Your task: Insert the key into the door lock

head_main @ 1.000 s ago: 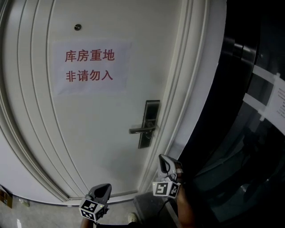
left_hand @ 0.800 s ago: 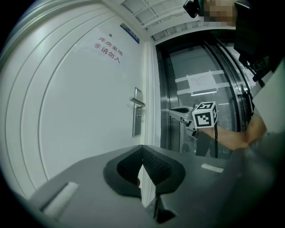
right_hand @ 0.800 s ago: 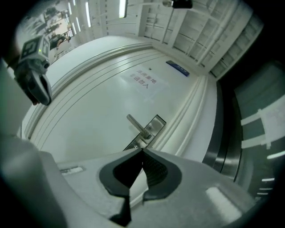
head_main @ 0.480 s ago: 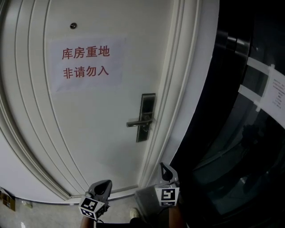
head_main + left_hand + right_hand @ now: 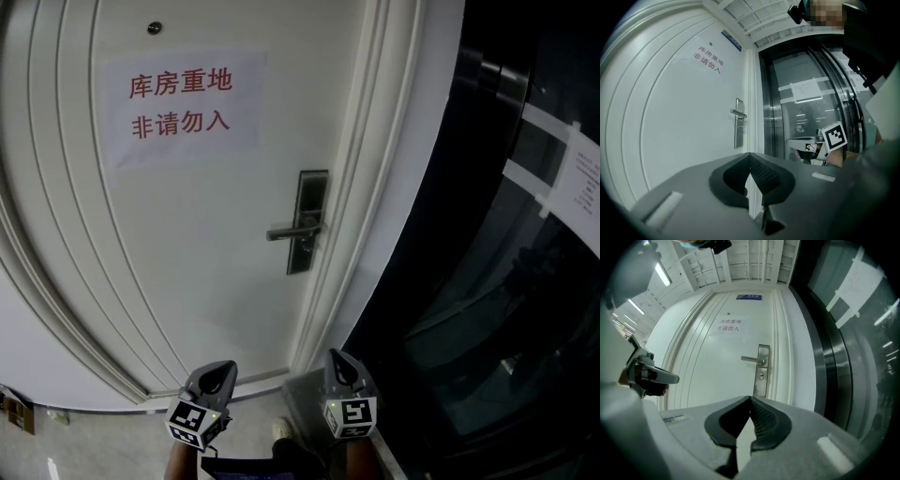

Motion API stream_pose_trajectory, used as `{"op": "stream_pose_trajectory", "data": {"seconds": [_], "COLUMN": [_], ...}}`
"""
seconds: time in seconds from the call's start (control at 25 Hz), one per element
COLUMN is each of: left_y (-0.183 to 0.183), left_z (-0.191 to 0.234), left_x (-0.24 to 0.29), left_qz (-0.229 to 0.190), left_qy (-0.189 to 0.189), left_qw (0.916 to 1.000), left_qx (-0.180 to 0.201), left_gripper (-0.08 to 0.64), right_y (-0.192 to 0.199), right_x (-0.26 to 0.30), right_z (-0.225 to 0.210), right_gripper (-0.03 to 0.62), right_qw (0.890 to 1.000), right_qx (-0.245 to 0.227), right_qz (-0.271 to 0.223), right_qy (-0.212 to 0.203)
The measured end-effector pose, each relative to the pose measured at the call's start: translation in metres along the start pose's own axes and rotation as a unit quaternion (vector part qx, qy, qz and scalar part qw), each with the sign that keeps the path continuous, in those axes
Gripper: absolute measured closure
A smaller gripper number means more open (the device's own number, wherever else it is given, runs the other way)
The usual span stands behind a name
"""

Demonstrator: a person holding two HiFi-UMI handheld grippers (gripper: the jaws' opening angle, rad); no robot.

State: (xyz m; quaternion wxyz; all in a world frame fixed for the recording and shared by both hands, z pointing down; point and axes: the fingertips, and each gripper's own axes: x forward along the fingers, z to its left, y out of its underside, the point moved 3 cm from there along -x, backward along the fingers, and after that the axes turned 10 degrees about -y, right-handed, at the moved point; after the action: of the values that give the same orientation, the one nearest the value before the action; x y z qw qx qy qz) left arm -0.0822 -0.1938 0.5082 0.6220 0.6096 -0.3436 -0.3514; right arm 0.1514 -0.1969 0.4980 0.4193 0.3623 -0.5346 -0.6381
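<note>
- Right gripper (image 5: 339, 367) had dropped lower in the head view and rolled upright since the earlier frame, so its marker cube faced the camera squarely. The left gripper (image 5: 217, 377) had barely shifted.
- White door (image 5: 206, 281) stood closed, with a paper notice (image 5: 178, 103) high on its panel.
- Dark glass wall (image 5: 506, 281) ran along the door's right side, past the moulded frame (image 5: 375, 187). Judged to leave little side room for the right gripper there.
- Lock plate (image 5: 312, 192) sat near the door's right edge, with the lever handle (image 5: 291, 232) pointing left across it.
- Keyhole (image 5: 761, 376) lay just below the lever on the plate, so an approach from beneath the lever looked unobstructed.
- Both grippers hung low, well apart from the plate, and pointed at the door. Probably a carrying posture before reaching.
- Jaws of both were closed tip to tip. No key was seen between either pair, nor anywhere else in view, so its location was undetermined.
</note>
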Motion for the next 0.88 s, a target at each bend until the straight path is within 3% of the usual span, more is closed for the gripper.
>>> {"op": "stream_pose_trajectory", "data": {"seconds": [0.4, 0.88], "left_y": [0.001, 0.001], "left_z": [0.004, 0.003], "left_x": [-0.016, -0.027], "left_qz": [-0.003, -0.008], "left_qy": [-0.008, -0.012], "left_qw": [1.0000, 0.9999], "left_qx": [-0.004, -0.006], "left_gripper": [0.558, 0.558], "right_y": [0.012, 0.011], "right_x": [-0.016, -0.032], "right_z": [0.022, 0.033], "right_gripper": [0.591, 0.591], "right_qw": [0.999, 0.999], "right_qx": [0.035, 0.028], "right_qz": [0.006, 0.002], "right_qy": [-0.016, -0.017]}}
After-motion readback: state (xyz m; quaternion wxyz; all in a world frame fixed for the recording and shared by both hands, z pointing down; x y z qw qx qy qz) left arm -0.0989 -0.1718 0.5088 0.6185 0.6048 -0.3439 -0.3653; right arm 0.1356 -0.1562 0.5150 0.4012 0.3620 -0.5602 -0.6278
